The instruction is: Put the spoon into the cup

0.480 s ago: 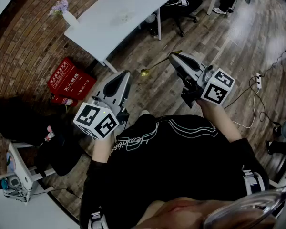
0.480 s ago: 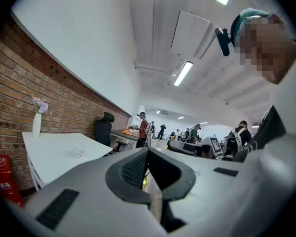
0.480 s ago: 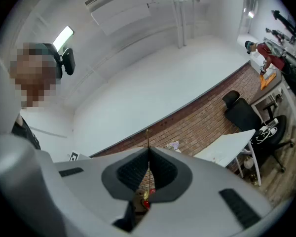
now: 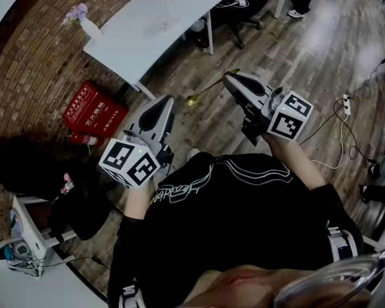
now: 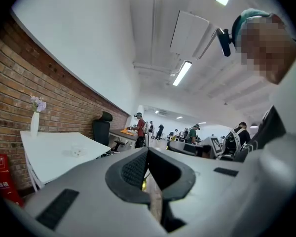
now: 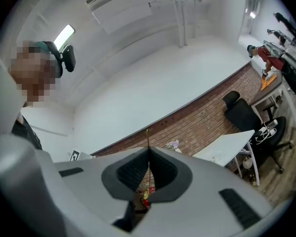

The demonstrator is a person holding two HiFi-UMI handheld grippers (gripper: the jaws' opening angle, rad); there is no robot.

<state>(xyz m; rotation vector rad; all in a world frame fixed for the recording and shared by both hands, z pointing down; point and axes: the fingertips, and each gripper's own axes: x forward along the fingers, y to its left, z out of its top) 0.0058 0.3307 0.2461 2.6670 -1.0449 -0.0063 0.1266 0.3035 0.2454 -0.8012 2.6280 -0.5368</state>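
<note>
A thin gold spoon [image 4: 211, 86] sticks out sideways from my right gripper [image 4: 228, 77], which is shut on its handle; the bowl hangs over the wooden floor. In the right gripper view the handle [image 6: 148, 138] rises from between the closed pads. My left gripper [image 4: 167, 100] is held level beside it, shut with nothing in it, and its tips meet in the left gripper view [image 5: 147, 149]. A small pale cup [image 5: 77, 151] stands on the white table [image 4: 147, 27], well ahead of both grippers.
A vase with purple flowers [image 4: 83, 18] stands at the table's far corner. A red box [image 4: 95, 108] sits on the floor by the brick wall. A black office chair [image 4: 244, 5] is behind the table. Cables [image 4: 346, 111] lie at right.
The whole view has drifted slightly left. Both grippers and the spoon keep the same pose.
</note>
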